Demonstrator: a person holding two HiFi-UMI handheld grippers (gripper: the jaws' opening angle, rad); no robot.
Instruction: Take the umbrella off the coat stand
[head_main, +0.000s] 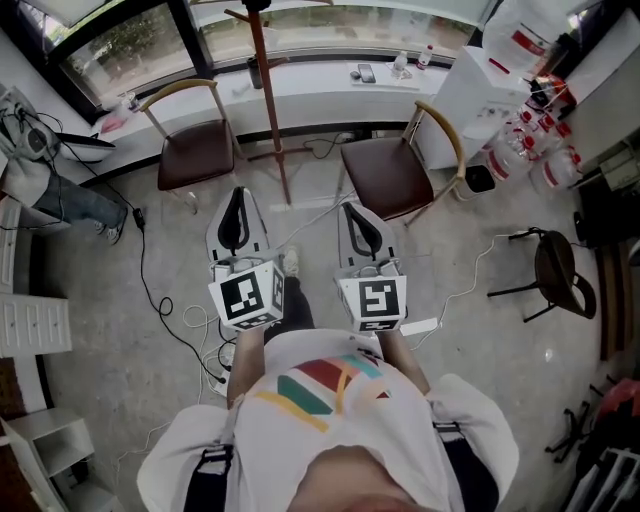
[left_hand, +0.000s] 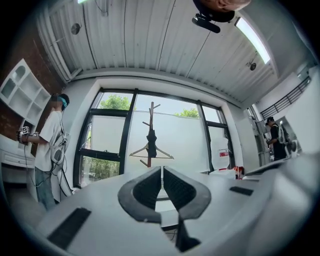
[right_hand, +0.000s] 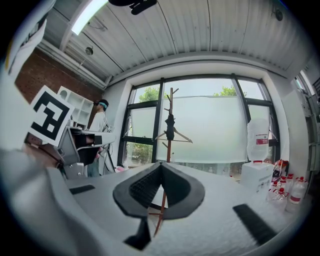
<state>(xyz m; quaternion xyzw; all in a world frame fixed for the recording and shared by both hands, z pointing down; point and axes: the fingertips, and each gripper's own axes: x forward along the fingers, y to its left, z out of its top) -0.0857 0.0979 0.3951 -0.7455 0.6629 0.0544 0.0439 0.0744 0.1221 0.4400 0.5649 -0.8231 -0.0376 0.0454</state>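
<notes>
Though foreshortened overhead — umbrella (left_hand: 151, 142) full-length in gripper views

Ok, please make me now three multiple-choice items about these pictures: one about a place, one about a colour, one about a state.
1. Where does the coat stand stand in the head view?
A) between the two chairs
B) on top of a cabinet
C) behind the person

2. What colour is the umbrella that hangs on it?
A) yellow
B) black
C) red

3. How are the left tongs and the right tongs?
A) both wide open
B) both shut on the umbrella
C) both shut and empty

Answers:
1 A: its pole rises from the floor between the chairs.
2 B: it shows dark against the pale window.
3 C: the tips of each pair meet with nothing between them, and the umbrella hangs far off.
</notes>
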